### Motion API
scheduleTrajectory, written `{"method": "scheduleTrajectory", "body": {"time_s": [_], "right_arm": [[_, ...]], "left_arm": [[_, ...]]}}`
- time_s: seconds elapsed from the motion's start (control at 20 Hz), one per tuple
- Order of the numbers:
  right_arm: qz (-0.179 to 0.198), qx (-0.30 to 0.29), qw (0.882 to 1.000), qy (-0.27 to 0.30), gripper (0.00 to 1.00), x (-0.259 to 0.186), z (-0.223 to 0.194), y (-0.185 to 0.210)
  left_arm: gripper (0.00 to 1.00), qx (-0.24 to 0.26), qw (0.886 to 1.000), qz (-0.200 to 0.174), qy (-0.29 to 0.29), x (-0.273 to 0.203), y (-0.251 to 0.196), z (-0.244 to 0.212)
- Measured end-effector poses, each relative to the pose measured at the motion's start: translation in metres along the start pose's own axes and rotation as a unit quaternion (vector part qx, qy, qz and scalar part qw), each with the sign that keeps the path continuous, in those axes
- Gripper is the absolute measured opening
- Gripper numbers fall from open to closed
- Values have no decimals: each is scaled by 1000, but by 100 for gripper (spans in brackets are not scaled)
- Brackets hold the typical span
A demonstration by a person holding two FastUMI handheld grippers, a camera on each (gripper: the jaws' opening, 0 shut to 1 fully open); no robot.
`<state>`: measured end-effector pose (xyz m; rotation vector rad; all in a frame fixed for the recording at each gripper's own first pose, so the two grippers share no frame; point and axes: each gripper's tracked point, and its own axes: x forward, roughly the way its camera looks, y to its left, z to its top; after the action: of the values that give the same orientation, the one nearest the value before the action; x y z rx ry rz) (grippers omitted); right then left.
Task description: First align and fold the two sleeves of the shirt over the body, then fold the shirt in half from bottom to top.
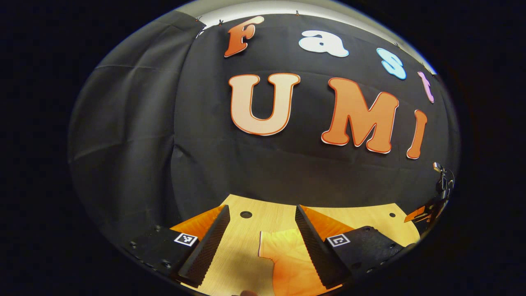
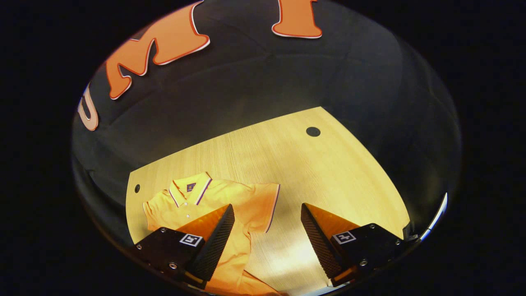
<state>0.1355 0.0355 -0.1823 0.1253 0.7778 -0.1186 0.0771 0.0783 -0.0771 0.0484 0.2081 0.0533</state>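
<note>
An orange polo shirt (image 2: 213, 197) with a striped collar lies flat on the wooden table (image 2: 312, 168), collar toward the booth wall. Its right sleeve (image 2: 263, 203) spreads out sideways. My right gripper (image 2: 267, 213) hangs open above the table, its left finger over the shirt's body and the sleeve's edge in the gap. In the left gripper view, the shirt's other sleeve (image 1: 283, 255) lies between the fingers of my left gripper (image 1: 261, 216), which stands open above it. The right gripper (image 1: 427, 211) appears small at the far right edge of that view.
The table (image 1: 267, 218) has round cable holes (image 1: 246, 214) (image 2: 313, 131) (image 2: 137, 188) near its back edge. Black cloth closes off the back and sides. Bare wood stretches to the right of the shirt.
</note>
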Motion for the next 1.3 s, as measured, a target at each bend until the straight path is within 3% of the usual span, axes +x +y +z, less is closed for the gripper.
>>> {"method": "scheduleTrajectory", "body": {"time_s": [0.65, 1.05, 1.15, 1.2, 1.25, 1.3], "right_arm": [[-56, -16, 983, 173, 100, 139, -63, -3], [-70, -37, 974, 215, 99, 164, -88, -3], [-61, -32, 973, 220, 94, 166, -89, 0], [-58, -27, 972, 225, 84, 161, -89, 2], [-59, -22, 972, 226, 89, 165, -89, 1], [-63, -14, 972, 227, 88, 164, -89, 1]], "left_arm": [[98, 1, 998, 40, 47, 49, 24, -29], [98, 4, 997, 35, 62, 61, 22, -38], [98, 6, 997, 34, 65, 63, 23, -39], [98, 5, 997, 33, 66, 63, 23, -41], [98, 3, 997, 33, 66, 64, 23, -41], [98, -2, 997, 30, 66, 63, 23, -42]]}}
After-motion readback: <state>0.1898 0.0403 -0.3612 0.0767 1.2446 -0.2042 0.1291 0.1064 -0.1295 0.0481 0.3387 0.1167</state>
